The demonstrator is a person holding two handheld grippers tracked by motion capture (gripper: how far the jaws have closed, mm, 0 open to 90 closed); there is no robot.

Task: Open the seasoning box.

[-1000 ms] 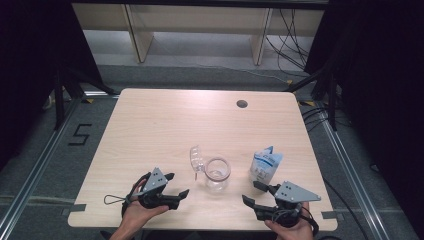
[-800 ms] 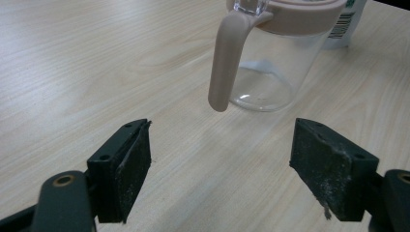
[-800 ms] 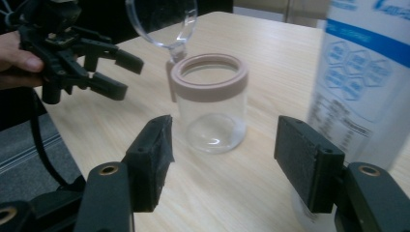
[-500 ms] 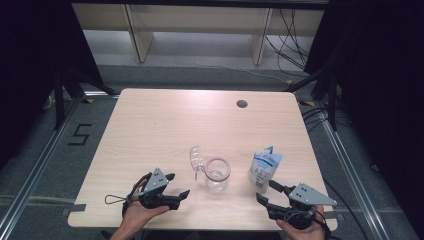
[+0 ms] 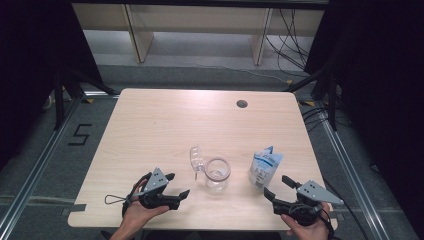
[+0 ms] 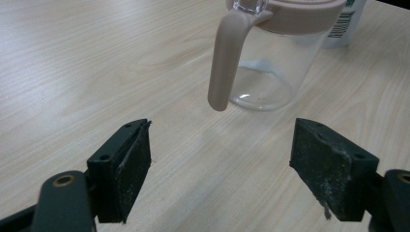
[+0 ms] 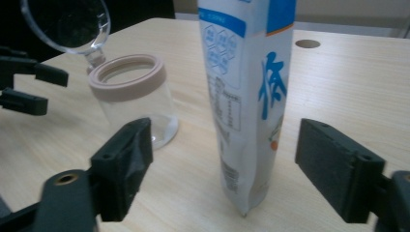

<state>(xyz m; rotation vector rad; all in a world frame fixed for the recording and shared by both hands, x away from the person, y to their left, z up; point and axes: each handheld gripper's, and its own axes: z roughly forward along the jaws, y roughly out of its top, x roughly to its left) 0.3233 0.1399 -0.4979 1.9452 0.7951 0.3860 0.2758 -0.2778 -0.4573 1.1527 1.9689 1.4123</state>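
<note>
Standing upright near the front right of the wooden table (image 5: 150, 125), a blue and white pouch (image 5: 264, 169), top corner snipped open by the look of it. Just to its left, close but apart, a clear glass jar (image 5: 216, 174) with a pink rim and pink handle, its clear lid (image 5: 195, 158) flipped up and open.

Lined up right behind the pouch, the right gripper (image 5: 276, 188), jaws spread wide, holding nothing; in the right gripper view the pouch (image 7: 246, 96) standing between the two black jaws but a bit ahead of them, not touched yet. Aimed at the jar's handle (image 6: 225, 58), the left gripper (image 5: 176, 185), jaws wide too and holding nothing, resting low near the front edge.

Probably the reaching step: getting ready to grab the pouch, maybe to pour it into the jar. Next, most likely, sliding the right gripper forward until the pouch sits between the jaws, then closing gently so the soft pouch does not tip or crush.

Compared with a second ago: right gripper shifted to the right, now behind the pouch. Left gripper, jar and pouch in the same spots.
</note>
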